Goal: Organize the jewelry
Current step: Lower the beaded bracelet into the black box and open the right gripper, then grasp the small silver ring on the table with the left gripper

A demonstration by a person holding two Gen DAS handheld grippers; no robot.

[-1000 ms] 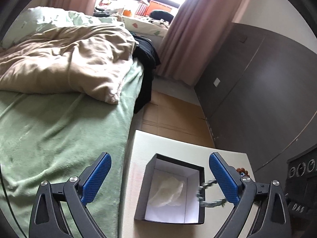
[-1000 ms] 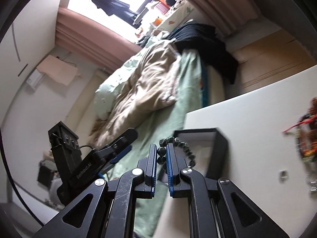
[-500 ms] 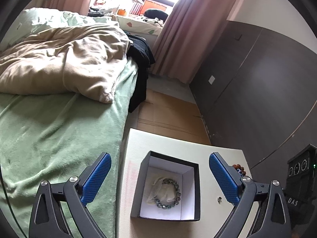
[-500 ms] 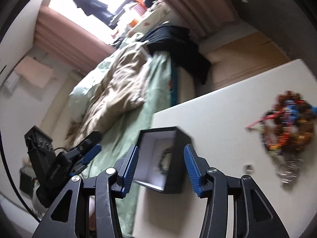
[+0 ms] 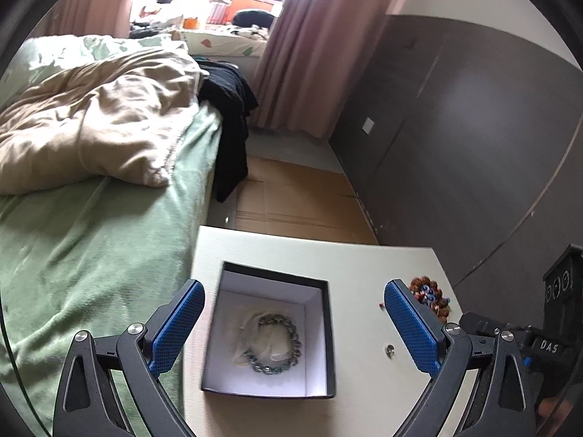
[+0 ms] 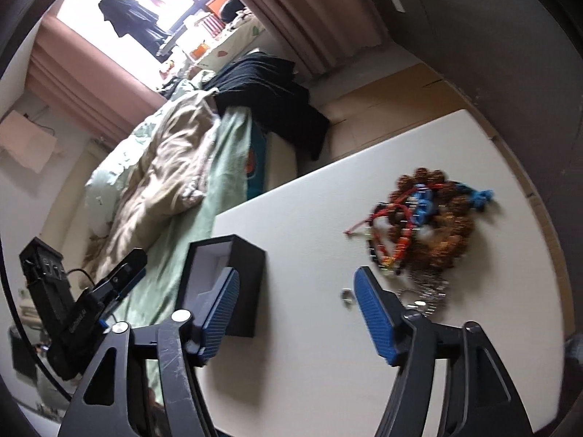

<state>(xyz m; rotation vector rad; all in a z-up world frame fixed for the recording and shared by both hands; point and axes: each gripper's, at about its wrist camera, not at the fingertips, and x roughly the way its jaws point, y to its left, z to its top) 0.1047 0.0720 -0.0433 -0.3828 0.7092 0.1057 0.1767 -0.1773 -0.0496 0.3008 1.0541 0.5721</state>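
The right gripper (image 6: 295,313) hangs over the white table (image 6: 291,375) with nothing in its grasp; its jaws have just been opening, and only bare tabletop shows between the blue pads. Just ahead of its right finger lies a small silver ring (image 6: 347,294), and beyond that finger a tangled heap of beaded bracelets and necklaces (image 6: 422,225) rests on the table, brown, red and blue, with a silver chain at its near edge. Behind its left finger stands the black box (image 6: 233,276), its white lining showing.

The left gripper (image 5: 291,327) is spread wide and holds nothing, poised over the same box (image 5: 329,338). The box sits between and just below its fingers, lid off. Inside, on a crumpled clear wrapper, lies a grey-green beaded bracelet (image 5: 278,344), touching neither pad. The ring (image 5: 390,349) lies just inside its right finger, and part of the heap (image 5: 430,300) peeks out past that finger.

Left of the table runs a bed with a green sheet (image 5: 91,247) and a beige duvet (image 5: 94,123); pink curtains (image 5: 306,47) hang ahead.
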